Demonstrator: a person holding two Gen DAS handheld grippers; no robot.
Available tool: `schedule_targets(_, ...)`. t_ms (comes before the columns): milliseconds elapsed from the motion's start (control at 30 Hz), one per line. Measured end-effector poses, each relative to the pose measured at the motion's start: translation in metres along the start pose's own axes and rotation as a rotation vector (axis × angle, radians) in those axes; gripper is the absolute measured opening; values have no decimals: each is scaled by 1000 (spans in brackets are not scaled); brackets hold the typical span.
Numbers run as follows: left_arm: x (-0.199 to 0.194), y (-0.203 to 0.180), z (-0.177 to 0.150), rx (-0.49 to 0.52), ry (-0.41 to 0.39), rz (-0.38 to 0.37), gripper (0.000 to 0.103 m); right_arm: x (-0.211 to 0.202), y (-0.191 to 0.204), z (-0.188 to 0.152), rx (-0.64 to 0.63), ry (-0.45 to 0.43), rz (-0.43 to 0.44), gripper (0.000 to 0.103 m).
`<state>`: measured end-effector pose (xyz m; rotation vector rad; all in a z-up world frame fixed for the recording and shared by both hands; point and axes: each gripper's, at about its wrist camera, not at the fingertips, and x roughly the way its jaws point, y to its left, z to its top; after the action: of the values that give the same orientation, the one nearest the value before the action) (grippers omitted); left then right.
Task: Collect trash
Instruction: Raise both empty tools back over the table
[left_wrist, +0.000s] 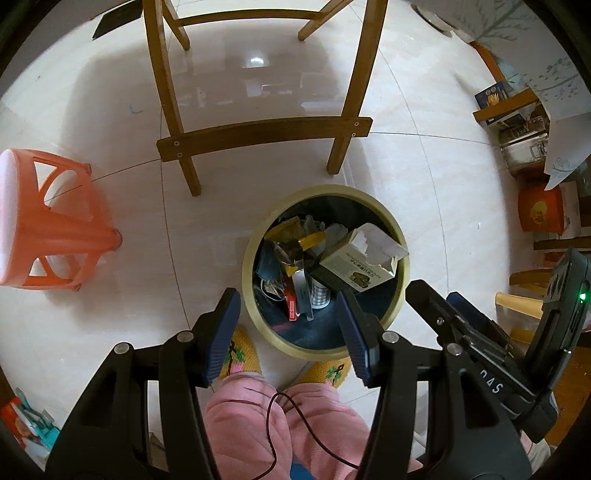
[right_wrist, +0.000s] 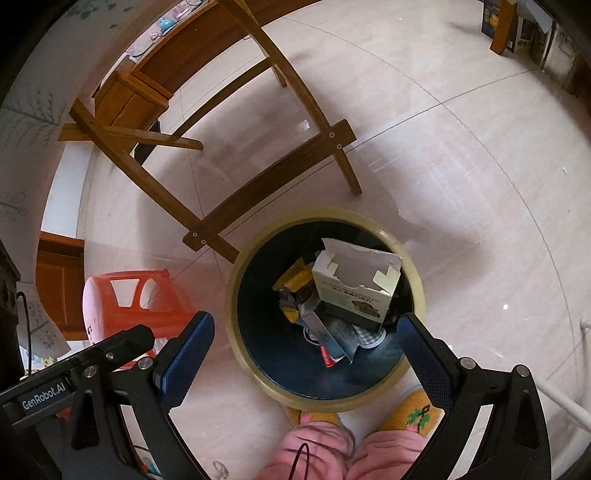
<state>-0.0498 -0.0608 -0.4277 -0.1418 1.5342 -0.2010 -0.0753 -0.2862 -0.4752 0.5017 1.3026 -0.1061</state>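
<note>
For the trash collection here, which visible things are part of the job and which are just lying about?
Part of the job:
- round yellow-rimmed trash bin
- torn white cardboard box inside it
- crumpled wrappers in the bin
- left gripper, fingers open, empty
- right gripper, fingers open, empty

Just lying about:
- orange plastic stool
- wooden chair legs
- yellow knitted slippers
- orange tin

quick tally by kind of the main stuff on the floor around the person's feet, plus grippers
trash bin: 1
orange plastic stool: 1
wooden chair: 1
yellow knitted slippers: 2
grippers: 2, the left gripper and the right gripper, both with nothing between the jaws
total: 7
The bin's contents, a torn carton among wrappers, are too jumbled to count.
</note>
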Motion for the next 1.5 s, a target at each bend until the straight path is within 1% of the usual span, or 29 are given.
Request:
schedule_targets(133, -16, -3, 0, 9, -15, 6, 51, -17, 10, 0, -30, -11, -9, 100)
schedule_targets(267, -39, -8, 1, 12, -32, 6, 51, -39, 18, 4, -39, -14, -11, 100)
schedule_targets(367, -61, -14, 1, 12, -53, 21, 51, -58, 24, 8, -50, -16, -11, 100)
schedule_targets(467, -79, -21, 2, -2, -57, 37, 51, -79, 31, 14, -65, -20, -7, 100)
schedule_targets(633, -127, -35, -4, -7, -78, 79, 51, -132, 43, 26, -75, -52, 1, 100)
schedule_targets(833, -213, -51, -11, -18, -135, 100, 51, -211, 67, 34, -92, -71, 27, 100)
schedule_targets(900, -248, -56, -13, -21, -167, 109, 51, -243, 80, 37, -117, -76, 34, 100)
schedule_targets(933, -258, -57, -14, -21, -176, 113, 51, -257, 86, 38, -129, -76, 39, 100)
schedule_targets(967, -278, -60, -14, -23, -193, 116, 51, -267, 90, 39, -136, -77, 41, 100)
schedule_targets(1033, -303, -63, -16, -24, -217, 112, 51, -293, 102, 42, -157, -78, 37, 100)
schedule_targets(1100, -335, -68, -17, -25, -256, 118, 54, -320, 115, 47, -178, -76, 35, 100)
schedule_targets(1167, -357, -70, -19, -25, -287, 123, 57, -344, 126, 51, -201, -87, 30, 100)
schedule_targets(1267, -388, -73, -20, -33, -326, 134, 58, -380, 144, 58, -248, -122, 9, 100)
schedule_targets(1333, -406, -74, -20, -42, -343, 133, 58, -397, 153, 63, -260, -136, -2, 100)
schedule_targets(1500, -438, -81, -25, -58, -386, 147, 58, -440, 168, 75, -267, -177, 12, 100)
